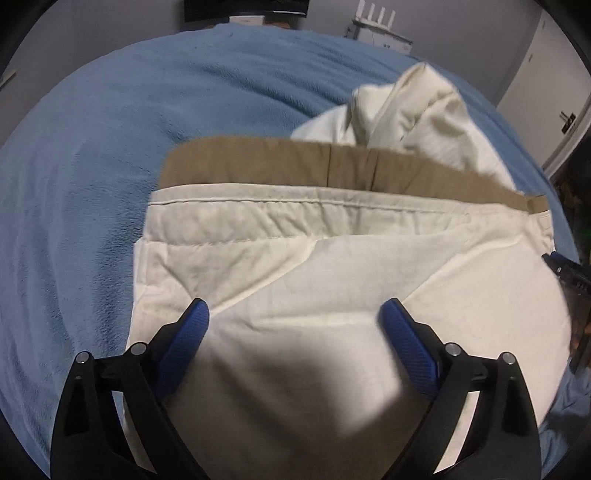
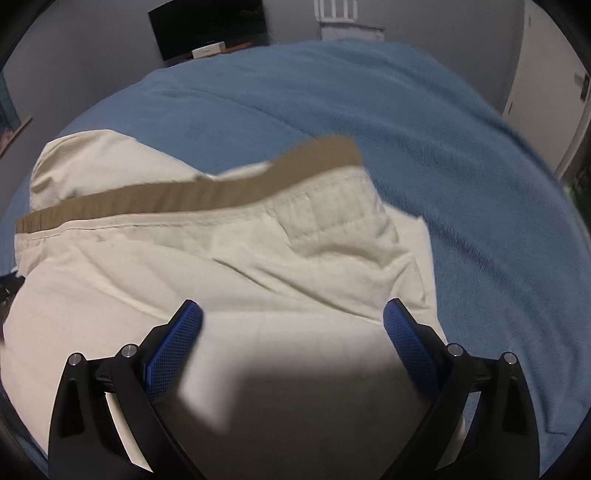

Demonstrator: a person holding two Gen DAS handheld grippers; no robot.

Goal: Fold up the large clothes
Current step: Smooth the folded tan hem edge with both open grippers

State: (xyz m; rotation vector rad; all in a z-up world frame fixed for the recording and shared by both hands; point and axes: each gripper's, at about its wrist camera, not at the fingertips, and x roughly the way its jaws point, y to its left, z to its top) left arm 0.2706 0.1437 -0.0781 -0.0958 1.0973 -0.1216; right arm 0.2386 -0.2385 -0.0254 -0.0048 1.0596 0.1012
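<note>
Blue-padded fingers (image 1: 184, 343) of the left gripper (image 1: 293, 314) spread wide and empty above the cream garment (image 1: 332, 266) with its tan band (image 1: 258, 162), lying folded on the blue bed (image 1: 110, 147), while the right gripper (image 2: 293, 314) gapes wide over it too.

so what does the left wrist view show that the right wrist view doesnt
Only the left wrist view shows the right claw at its right edge and a white rack by the far wall. Only the right wrist view shows the dark screen on the wall and the garment's right edge against the bed. Both show the cream garment with its tan band on the blue blanket, each claw open above it.
</note>
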